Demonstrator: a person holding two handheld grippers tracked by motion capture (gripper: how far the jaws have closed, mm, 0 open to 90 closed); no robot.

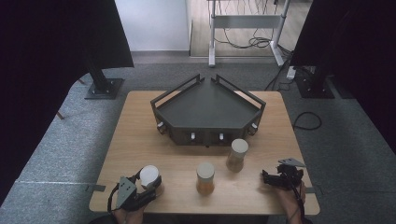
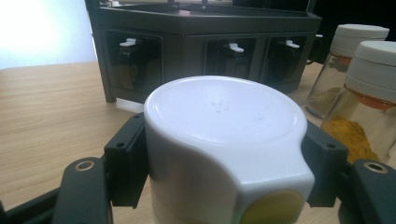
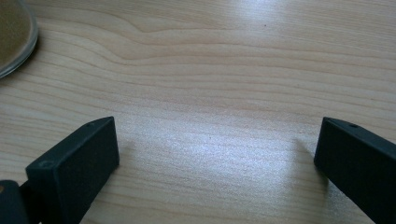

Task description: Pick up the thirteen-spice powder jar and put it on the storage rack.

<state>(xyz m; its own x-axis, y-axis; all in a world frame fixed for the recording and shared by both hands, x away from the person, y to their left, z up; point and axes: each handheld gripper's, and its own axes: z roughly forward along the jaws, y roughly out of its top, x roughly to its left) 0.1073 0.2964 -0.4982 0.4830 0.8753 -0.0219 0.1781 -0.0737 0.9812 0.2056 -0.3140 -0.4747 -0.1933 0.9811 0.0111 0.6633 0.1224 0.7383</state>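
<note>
My left gripper is shut on a white-capped spice jar at the table's near left; in the left gripper view both black pads press the sides of its white cap. Two more jars stand in the middle: one with orange-yellow powder and one with brownish powder. Behind them sits a dark corner-shaped rack. My right gripper rests at the near right, jaws wide open over bare wood.
The wooden table ends close behind both hands. The rack has small jar slots in its front face. A glass jar base edges into the right gripper view. Black stands and grey carpet surround the table.
</note>
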